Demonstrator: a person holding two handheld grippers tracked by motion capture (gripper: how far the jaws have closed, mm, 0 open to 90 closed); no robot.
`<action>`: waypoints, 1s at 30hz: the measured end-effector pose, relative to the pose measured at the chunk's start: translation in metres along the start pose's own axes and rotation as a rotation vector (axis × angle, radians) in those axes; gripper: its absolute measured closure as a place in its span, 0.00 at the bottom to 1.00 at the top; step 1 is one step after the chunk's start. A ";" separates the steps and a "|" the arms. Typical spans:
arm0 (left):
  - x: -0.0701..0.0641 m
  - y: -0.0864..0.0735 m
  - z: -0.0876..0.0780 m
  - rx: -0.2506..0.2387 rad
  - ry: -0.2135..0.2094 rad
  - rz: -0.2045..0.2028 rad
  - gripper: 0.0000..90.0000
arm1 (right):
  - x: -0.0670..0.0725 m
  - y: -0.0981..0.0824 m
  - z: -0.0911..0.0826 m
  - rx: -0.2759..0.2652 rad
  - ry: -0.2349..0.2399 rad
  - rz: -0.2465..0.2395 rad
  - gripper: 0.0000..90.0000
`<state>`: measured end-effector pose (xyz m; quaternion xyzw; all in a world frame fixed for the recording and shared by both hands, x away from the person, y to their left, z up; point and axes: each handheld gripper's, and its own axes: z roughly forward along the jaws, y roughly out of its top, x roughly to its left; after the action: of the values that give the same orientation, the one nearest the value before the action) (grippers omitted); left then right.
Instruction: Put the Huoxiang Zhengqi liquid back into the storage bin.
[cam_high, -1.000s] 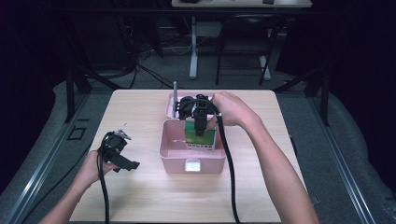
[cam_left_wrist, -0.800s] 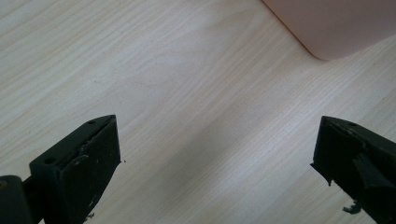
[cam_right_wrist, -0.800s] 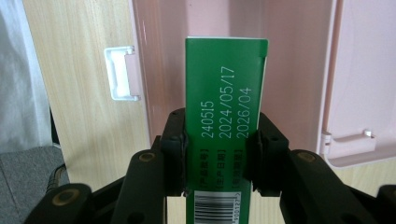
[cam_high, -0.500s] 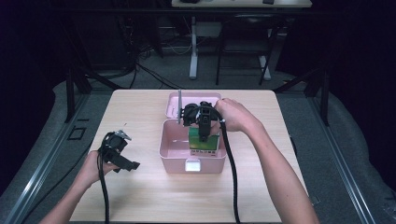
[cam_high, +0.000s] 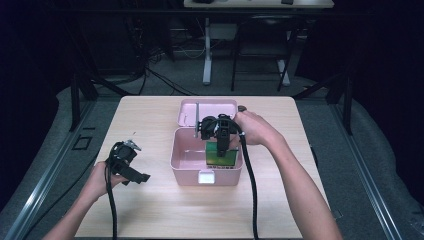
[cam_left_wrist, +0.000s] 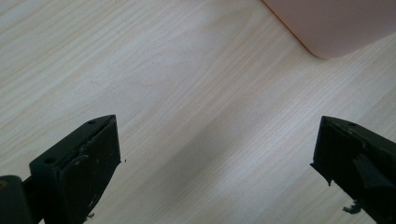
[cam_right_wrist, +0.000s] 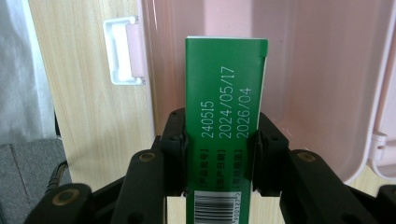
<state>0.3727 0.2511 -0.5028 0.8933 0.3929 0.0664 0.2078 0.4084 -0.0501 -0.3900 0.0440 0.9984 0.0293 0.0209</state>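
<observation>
While the green carton (cam_right_wrist: 226, 126) hangs over the open pink box (cam_high: 186, 159), the right tongs (cam_right_wrist: 219, 140) are clamped on its two long sides; the black pads press flat on the green card; one narrow face of the carton looks up at the right gripper view, and it has white dates printed on it and a barcode at the near end; the far end of the carton points down toward the pink floor of the box; in the high view the carton (cam_high: 223, 156) sits low inside the box, near the right wall, but I cannot tell if it touches the floor yet; the right hand (cam_high: 257, 129) holds the right tongs (cam_high: 221, 145) from the far right side of the box, with the black cable running back along the arm; the pink lid (cam_high: 210, 110) lies open behind the box, on the far side; a small white latch (cam_high: 206, 176) sits on the front wall of the box; the box stands in the middle of the light wooden table (cam_high: 150, 120); well apart from it, at the left, the left hand (cam_high: 102, 180) holds the left tongs (cam_high: 137, 177) low over the table; their two black jaws stand wide apart with bare wood between them; a round corner of the pink box (cam_left_wrist: 336, 23) shows just past them in the left gripper view.
</observation>
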 end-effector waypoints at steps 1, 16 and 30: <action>0.000 0.000 0.000 0.000 0.000 0.000 0.01 | 0.000 0.000 0.001 0.000 0.002 -0.006 0.70; 0.000 -0.001 0.002 0.007 -0.003 -0.001 0.01 | 0.000 -0.003 0.023 0.019 0.032 -0.010 0.70; 0.000 0.000 0.002 0.008 -0.001 0.000 0.01 | -0.002 -0.011 0.038 0.009 0.053 -0.018 0.70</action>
<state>0.3731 0.2506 -0.5049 0.8942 0.3930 0.0642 0.2047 0.4112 -0.0592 -0.4288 0.0344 0.9991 0.0258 -0.0053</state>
